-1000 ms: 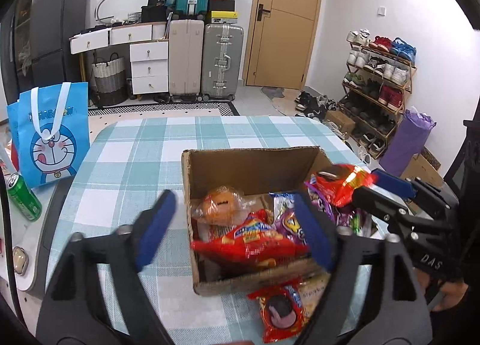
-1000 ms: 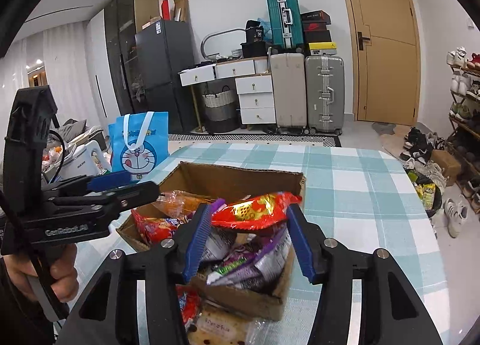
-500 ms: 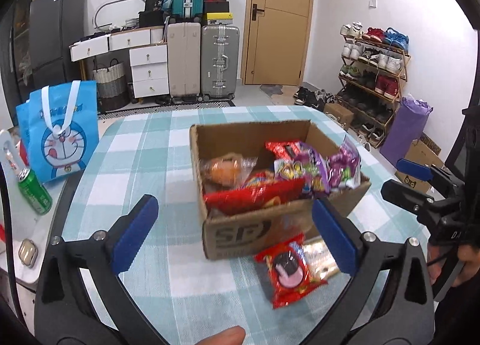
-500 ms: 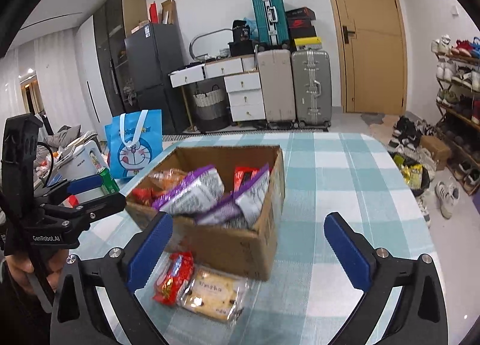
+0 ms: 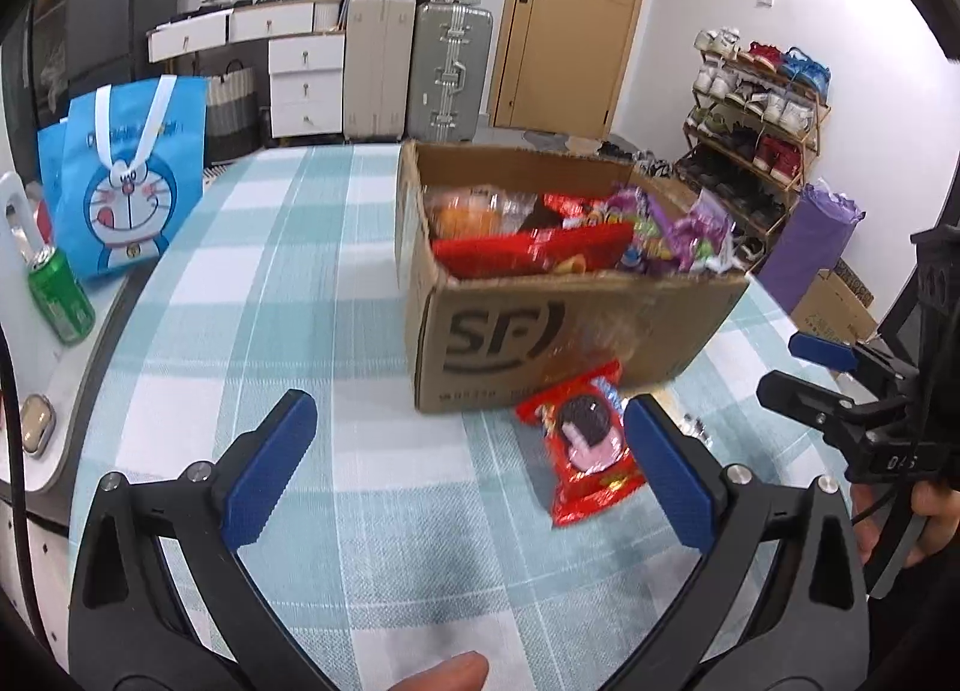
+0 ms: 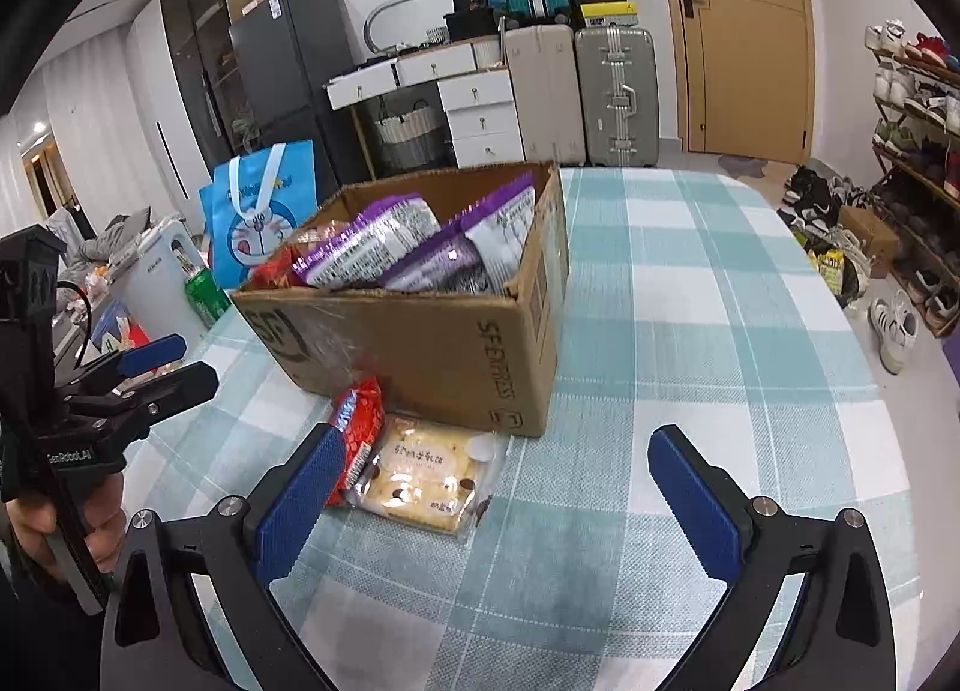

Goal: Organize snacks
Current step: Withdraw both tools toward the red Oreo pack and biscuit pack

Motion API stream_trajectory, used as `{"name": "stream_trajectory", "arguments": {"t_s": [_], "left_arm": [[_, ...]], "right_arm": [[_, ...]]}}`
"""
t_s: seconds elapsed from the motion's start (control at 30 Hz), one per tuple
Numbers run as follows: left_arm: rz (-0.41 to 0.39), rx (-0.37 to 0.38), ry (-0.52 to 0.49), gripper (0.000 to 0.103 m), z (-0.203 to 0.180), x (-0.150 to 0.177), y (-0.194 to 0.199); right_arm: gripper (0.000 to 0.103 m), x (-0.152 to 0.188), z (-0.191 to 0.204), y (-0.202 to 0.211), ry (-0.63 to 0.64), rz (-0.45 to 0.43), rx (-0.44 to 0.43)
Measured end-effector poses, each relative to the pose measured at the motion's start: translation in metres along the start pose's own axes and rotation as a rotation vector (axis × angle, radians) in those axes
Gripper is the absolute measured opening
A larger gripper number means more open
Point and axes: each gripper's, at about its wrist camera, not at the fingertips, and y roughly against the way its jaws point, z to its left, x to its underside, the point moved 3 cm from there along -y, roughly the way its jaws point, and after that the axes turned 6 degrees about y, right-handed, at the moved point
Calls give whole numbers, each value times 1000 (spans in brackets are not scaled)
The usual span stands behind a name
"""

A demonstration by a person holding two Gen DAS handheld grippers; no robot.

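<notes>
Sitting on the checked table [image 6: 690, 283], the cardboard box [image 6: 456, 355] already holds most of the snacks, purple and red packets heaped inside, which suggests it serves as the collection bin. Two items lie outside against its near wall: a red cookie packet [image 5: 585, 445] and a clear biscuit pack [image 6: 429, 472] touching it. The left gripper [image 5: 465, 460] and right gripper [image 6: 492, 499] both tilt downward toward these leftovers, jaws spread wide and gripping nothing, probably lined up for the next pick.

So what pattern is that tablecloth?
The tablecloth is a light teal and white check, clearest in the right wrist view.
</notes>
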Motion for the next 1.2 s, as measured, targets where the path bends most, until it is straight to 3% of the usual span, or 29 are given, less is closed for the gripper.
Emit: {"name": "stream_trajectory", "arguments": {"t_s": [0.1,0.53,1.2], "left_arm": [[13,-19,-13,102,-1,6,-7],[94,-55,-84,102,-11,17,-31],[117,-77,-51,102,8,12,-37]], "right_arm": [[102,2,0,-9,2,18,30],[102,8,2,-33,-6,80,15],[103,30,63,-78,172,195,38]]}}
